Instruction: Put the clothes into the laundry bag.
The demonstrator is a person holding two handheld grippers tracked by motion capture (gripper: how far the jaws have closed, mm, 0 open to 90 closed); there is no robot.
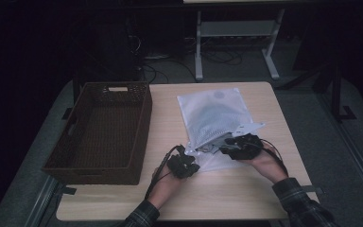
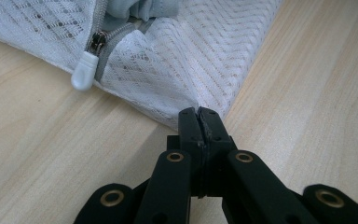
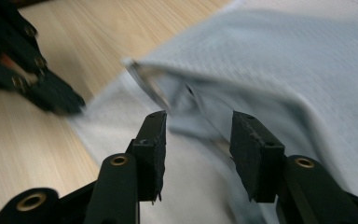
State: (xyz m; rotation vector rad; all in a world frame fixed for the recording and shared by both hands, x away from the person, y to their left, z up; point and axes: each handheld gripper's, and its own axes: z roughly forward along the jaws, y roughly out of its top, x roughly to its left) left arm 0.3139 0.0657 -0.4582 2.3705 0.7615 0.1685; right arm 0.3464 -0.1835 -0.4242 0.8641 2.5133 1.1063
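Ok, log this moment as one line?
left gripper: shut on mesh bag corner | right gripper: jaws open above bag | zipper pull: partly open | basket: beside bag

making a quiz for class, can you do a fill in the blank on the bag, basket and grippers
The left gripper is shut on a ____ of the mesh bag.
The right gripper has its jaws ____ over the bag.
The zipper pull on the bag is ____ in colour.
The basket stands to the ____ of the bag in the high view.

Missing words: corner; open; white; left
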